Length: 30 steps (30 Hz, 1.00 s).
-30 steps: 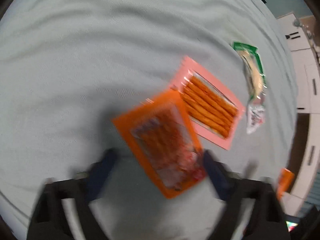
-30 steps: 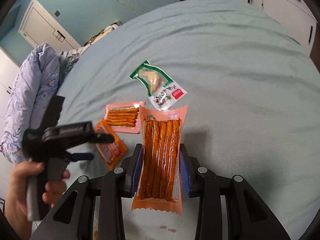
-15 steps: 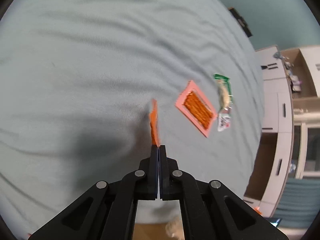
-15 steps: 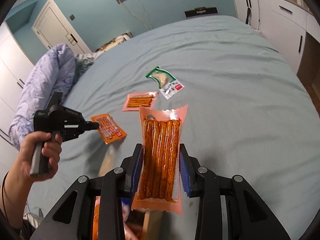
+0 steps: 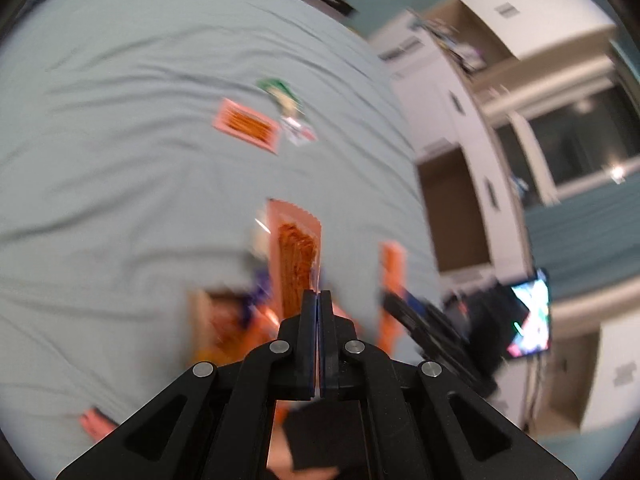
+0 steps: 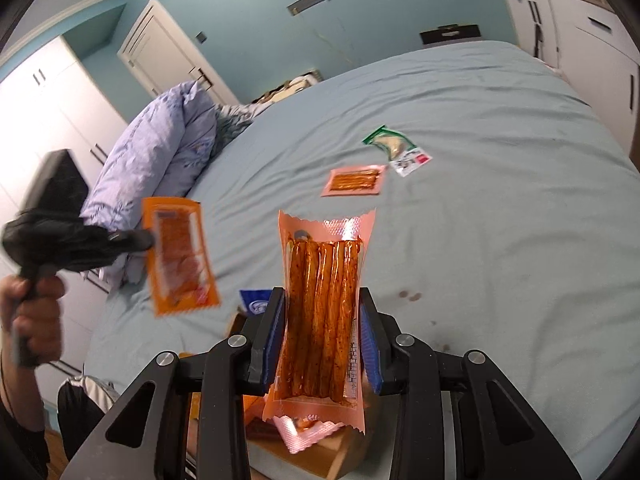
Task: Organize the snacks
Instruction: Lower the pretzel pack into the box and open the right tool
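Left gripper (image 6: 144, 240) pinching orange pack (image 6: 180, 256) by one edge, right gripper (image 6: 322, 340) clamping stick pack (image 6: 320, 320), both above bed (image 6: 480, 240); risk: edge-held pack slipping, swinging.

Snacks on the bed and in the two grippers

Between the right gripper (image 6: 322, 336) jaws stands a long snack pack (image 6: 322, 320). Left of them, the left gripper (image 6: 140, 238) holds a flat packet (image 6: 180, 256) up over the bed (image 6: 500, 220). Far ahead of the jaws lie a small stick pack (image 6: 355, 181) and, just beyond to its right, a pouch (image 6: 398, 150). A box (image 6: 316, 454) sits under the jaws.
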Available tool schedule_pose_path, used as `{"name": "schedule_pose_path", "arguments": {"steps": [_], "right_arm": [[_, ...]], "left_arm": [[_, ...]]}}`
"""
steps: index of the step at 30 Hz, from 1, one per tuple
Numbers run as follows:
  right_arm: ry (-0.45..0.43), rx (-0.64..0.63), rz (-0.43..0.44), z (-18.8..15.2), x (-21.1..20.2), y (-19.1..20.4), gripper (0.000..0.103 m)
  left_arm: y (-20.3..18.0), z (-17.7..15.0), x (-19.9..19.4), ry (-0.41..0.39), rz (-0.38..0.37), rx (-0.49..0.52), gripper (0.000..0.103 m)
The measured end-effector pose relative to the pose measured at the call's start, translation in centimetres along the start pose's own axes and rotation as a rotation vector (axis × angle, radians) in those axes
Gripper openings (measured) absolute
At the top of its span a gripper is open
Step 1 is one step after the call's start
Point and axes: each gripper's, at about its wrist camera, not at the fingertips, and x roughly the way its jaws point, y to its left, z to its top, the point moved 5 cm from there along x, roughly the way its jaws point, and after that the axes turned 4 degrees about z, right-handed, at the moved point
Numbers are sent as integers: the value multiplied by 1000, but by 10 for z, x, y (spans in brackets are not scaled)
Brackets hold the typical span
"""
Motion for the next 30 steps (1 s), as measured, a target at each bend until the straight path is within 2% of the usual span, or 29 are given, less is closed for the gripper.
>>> {"name": "schedule_pose_path", "arguments": {"steps": [2,5,7,10,12,14,15,18,20,21,22,23,24,25,28,30], "right_arm": [[-3,-20,7,0,0,2,32],[-6,-50,11,-9,-3,10,32],[-5,-54,24,-16,-6,15,32],[0,-70,43,-26,-6,21,32],[4,-92,28,-33,-5,25,33],[24,-107,-5,-39,3,28,33],[34,-119,-29,-42,7,30,33],[44,-219,-101,-42,22,41,36],[49,-245,-126,-41,29,44,37],[54,-236,-129,-41,33,42,39],[56,-215,-126,-41,36,40,42],[63,-191,-131,-40,38,36,50],[64,-181,-143,-39,39,34,57],[56,-177,-158,-37,37,33,60],[-39,-154,-143,-28,17,35,63],[-116,-113,-132,-20,3,34,75]], "left_arm": [[-10,-16,6,28,-15,36,0],[-4,-32,34,96,2,64,0],[19,-33,65,126,85,66,0],[51,-41,101,180,160,23,6],[64,-43,108,177,227,17,4],[70,-43,109,183,248,19,4],[71,-42,107,178,241,8,6],[66,-40,97,133,181,-14,20],[62,-36,87,82,169,-11,33],[62,-35,83,65,169,-9,38],[61,-33,76,32,173,-10,47],[60,-30,69,1,180,-11,55],[59,-28,64,-27,190,-13,58],[60,-28,59,-47,196,-14,61],[63,-20,45,-115,226,-24,70],[67,-17,40,-151,265,-27,72]]}}
